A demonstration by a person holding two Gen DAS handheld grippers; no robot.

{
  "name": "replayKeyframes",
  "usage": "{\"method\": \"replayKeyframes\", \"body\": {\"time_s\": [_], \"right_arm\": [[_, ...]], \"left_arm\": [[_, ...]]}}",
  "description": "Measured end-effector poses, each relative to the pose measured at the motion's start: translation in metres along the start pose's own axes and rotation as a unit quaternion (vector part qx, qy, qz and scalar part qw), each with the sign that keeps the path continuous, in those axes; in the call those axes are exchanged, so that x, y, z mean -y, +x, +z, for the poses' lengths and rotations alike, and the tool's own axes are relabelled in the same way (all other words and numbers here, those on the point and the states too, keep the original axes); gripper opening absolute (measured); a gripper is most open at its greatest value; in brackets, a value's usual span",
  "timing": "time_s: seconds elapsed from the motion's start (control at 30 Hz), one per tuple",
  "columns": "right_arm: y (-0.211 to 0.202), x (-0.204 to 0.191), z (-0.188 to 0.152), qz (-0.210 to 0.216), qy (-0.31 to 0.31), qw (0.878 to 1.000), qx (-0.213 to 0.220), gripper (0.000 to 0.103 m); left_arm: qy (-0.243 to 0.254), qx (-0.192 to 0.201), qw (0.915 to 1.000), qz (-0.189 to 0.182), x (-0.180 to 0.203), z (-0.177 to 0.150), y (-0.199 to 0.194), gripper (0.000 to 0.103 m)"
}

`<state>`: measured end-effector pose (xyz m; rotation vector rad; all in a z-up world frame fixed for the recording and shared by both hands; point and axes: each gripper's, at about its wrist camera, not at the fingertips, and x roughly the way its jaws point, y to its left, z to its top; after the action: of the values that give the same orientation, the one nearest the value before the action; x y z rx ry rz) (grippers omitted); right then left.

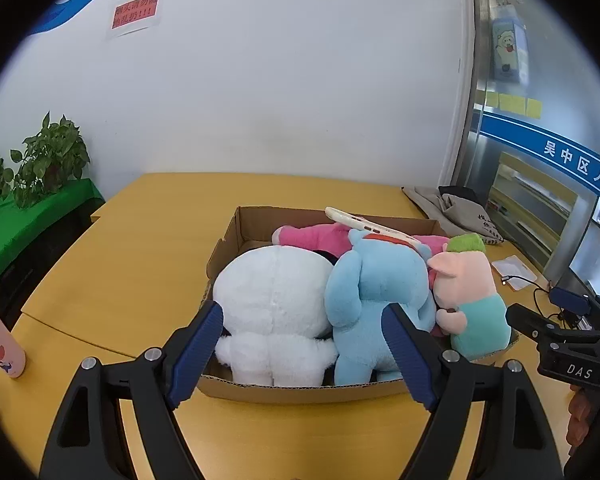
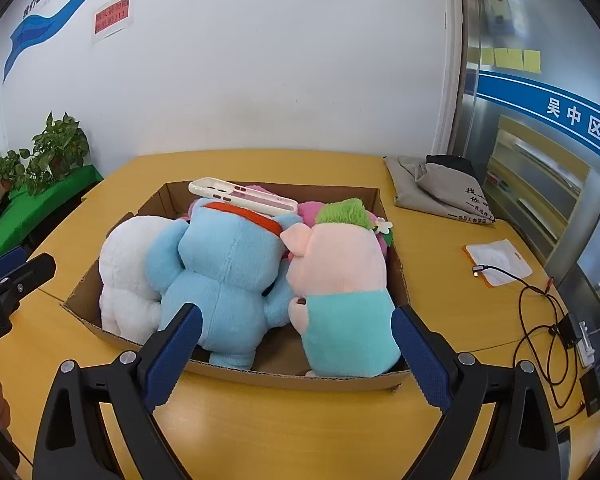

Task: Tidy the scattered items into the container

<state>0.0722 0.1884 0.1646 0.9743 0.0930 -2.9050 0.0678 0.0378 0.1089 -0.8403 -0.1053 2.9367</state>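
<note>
Left gripper (image 1: pixel 304 336): jaws spread wide, nothing pinched; the blue pads hang in front of the near wall of the box, apart from the toys.
Right gripper (image 2: pixel 296 344): jaws likewise spread, empty, framing the box's near right corner.
Between the left pads: white plush toy (image 1: pixel 274 304) and blue plush toy (image 1: pixel 376 300), side by side and touching, backs toward the gripper.
Between the right pads: the blue toy again and the pig plush toy (image 2: pixel 340 280) with green hair and a teal shirt, leaning against it.
Beyond the toys: pink plush toy (image 1: pixel 312 236) lying at the back of the box, mostly hidden.
On top: white phone case (image 2: pixel 242 196), tilted, resting on the blue toy's head.
Container: cardboard box (image 2: pixel 284 376) on the yellow table (image 2: pixel 300 432), holding all four toys.
Far right of the right gripper: grey cloth bag (image 2: pixel 436 192), white pouch (image 2: pixel 500 260), black cables (image 2: pixel 540 320).
Far left of the left gripper: pink bottle (image 1: pixel 4 344) at the table edge, potted plants (image 1: pixel 48 160) off the table.
</note>
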Motion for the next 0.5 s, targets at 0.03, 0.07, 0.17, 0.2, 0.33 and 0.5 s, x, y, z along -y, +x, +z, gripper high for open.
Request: {"method": "replayKeyframes", "body": {"time_s": [0.03, 0.07, 0.17, 0.2, 0.33, 0.5], "right_arm": [[0.0, 0.0, 0.0, 0.001, 0.0, 1.0, 0.0, 0.098], [0.0, 0.0, 0.0, 0.001, -0.001, 1.0, -0.001, 0.098], [0.0, -0.002, -0.002, -0.001, -0.002, 1.0, -0.003, 0.098], [-0.001, -0.002, -0.002, -0.001, -0.002, 1.0, -0.003, 0.098], [-0.001, -0.002, -0.003, -0.001, -0.002, 1.0, -0.005, 0.098], [0.0, -0.002, -0.005, -0.003, -0.001, 1.0, -0.008, 0.098]], "left_arm": [[0.002, 0.0, 1.0, 0.0, 0.001, 0.0, -0.001, 0.082], [0.003, 0.001, 1.0, -0.001, 0.001, 0.0, -0.001, 0.082], [0.005, -0.002, 1.0, -0.006, 0.003, -0.001, -0.001, 0.082], [0.007, -0.004, 0.9999, -0.007, 0.004, -0.001, -0.001, 0.082], [0.013, -0.01, 0.9998, -0.01, 0.009, -0.002, 0.002, 0.082], [0.017, -0.01, 0.9997, -0.015, 0.011, -0.004, 0.002, 0.082]]}}
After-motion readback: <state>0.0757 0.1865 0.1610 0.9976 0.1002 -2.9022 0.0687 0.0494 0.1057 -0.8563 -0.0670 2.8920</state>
